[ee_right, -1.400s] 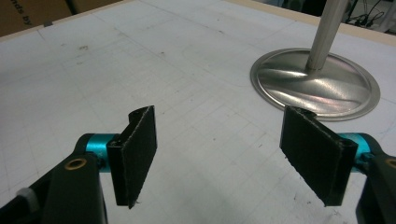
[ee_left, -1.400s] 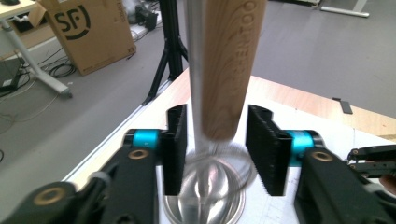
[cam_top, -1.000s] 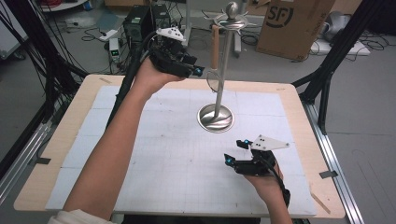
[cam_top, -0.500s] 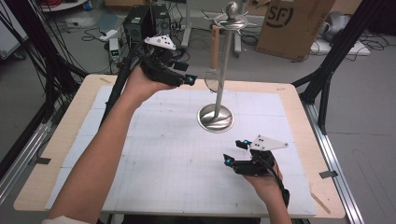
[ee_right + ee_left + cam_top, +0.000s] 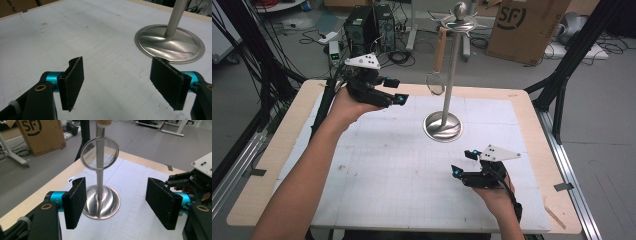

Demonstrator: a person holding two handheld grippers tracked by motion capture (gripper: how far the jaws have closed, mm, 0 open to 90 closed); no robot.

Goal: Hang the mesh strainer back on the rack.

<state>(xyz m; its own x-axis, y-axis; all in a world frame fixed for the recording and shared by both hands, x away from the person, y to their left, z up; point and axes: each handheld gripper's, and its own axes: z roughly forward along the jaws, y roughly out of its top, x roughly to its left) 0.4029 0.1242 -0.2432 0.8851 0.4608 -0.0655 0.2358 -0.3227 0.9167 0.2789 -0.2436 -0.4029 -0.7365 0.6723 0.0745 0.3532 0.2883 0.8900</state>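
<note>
Table (image 5: 532, 125): pale wood rim w/ a white gridded mat on top, matte, a few scuffs.

Stand (image 5: 451, 75): polished steel, round dished base on the mat, thin upright pole, ball finial and short hook arms at top. Base is mirror-bright in the right gripper view (image 5: 170, 42).

Strainer (image 5: 437, 70): hangs from a hook arm, just beside the pole. Light wooden handle up, round wire-rimmed fine-mesh head down, so its long axis runs vertical. In the left gripper view the mesh ring (image 5: 99, 153) sits dead ahead of the jaws and above them, the pole showing through it.

Left gripper (image 5: 394, 91): raised, off the table, to the left of the stand in the high view, tips pointing at the strainer. Jaws have just been opening; now spread wide, nothing between the black textured pads (image 5: 75, 202). It's the nearer one. My read: next is a reach fwd and up to take the handle or ring, then lift clear of the hook.

Right gripper (image 5: 462, 165): low at the near edge of the mat, well apart from the strainer, near the base. Jaws released, empty; pads (image 5: 73, 80) hang over bare mat.
</note>
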